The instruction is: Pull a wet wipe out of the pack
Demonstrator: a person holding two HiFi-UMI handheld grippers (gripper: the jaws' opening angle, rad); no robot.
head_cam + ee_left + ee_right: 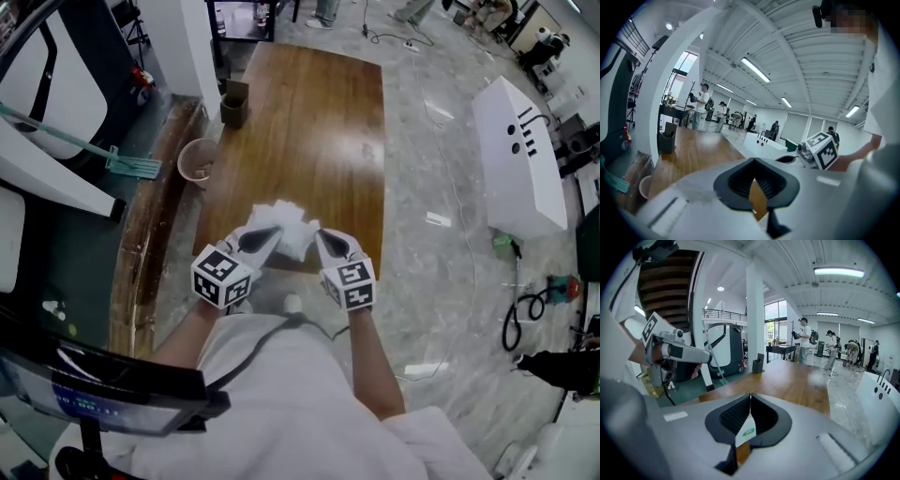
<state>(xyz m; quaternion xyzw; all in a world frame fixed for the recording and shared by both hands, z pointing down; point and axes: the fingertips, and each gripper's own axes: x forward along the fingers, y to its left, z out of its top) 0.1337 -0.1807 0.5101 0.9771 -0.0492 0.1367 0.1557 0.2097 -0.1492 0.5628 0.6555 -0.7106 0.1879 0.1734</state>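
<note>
In the head view I hold a crumpled white wet wipe and its pack between both grippers, just above the near edge of the wooden table. My left gripper meets the white bundle from the left; in its own view the left gripper has its jaws pressed together, with only table showing below the tips. My right gripper comes in from the right. In its own view the right gripper is shut on a white edge of the pack bearing a green logo.
A dark square container stands at the table's far left corner. A pale bucket and a mop sit on the floor to the left. A white casing and cables lie on the floor to the right. People stand far off.
</note>
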